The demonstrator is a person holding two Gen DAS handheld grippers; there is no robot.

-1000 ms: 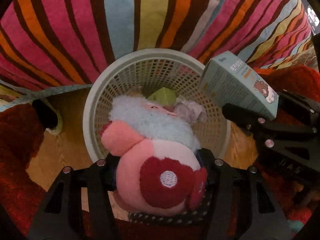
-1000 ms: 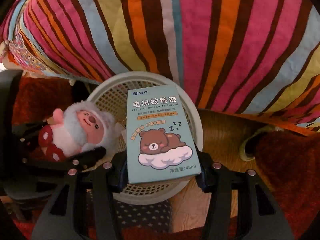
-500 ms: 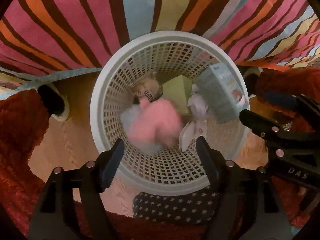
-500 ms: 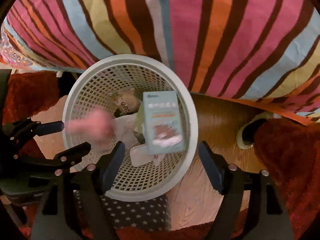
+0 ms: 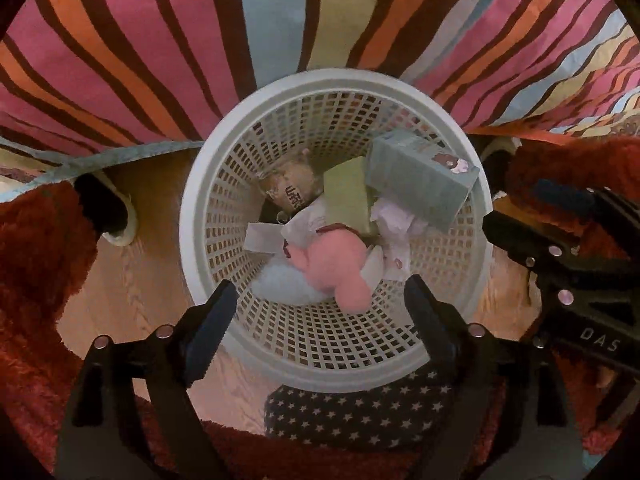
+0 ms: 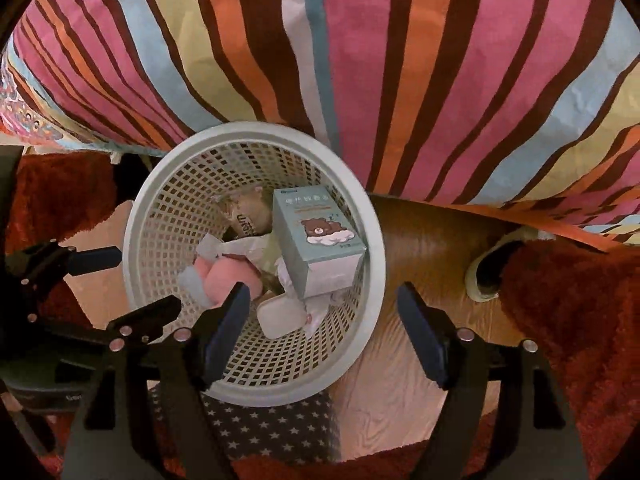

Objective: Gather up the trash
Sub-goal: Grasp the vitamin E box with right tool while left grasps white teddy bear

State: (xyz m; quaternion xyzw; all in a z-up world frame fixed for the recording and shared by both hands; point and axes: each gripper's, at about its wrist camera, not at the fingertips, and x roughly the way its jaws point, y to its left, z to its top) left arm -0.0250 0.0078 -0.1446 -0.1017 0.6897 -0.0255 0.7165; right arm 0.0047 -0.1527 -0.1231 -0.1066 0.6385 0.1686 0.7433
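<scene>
A white mesh basket (image 5: 192, 216) (image 6: 376, 240) stands on the floor below both grippers. Inside lie a pink and white plush toy (image 5: 332, 264) (image 6: 232, 276), a pale blue box with a sleeping bear (image 5: 420, 176) (image 6: 316, 236), a green carton (image 5: 346, 192), a crumpled brown wrapper (image 5: 292, 188) and white paper (image 5: 392, 220). My left gripper (image 5: 320, 288) hangs above the basket, jaws opening, nothing between them. My right gripper (image 6: 322, 292) is open over the basket's right rim, with nothing held.
A striped bedspread (image 5: 160, 60) hangs behind the basket. Red shaggy rug (image 5: 32, 260) lies on both sides of the wooden floor (image 6: 420, 248). A star-patterned cloth (image 5: 352, 408) sits at the basket's near side. Slippers (image 5: 108, 212) (image 6: 488, 272) lie left and right.
The left gripper let go of the plush toy and the right gripper let go of the blue box. Both fell into the basket, and both pairs of jaws have spread wide.
</scene>
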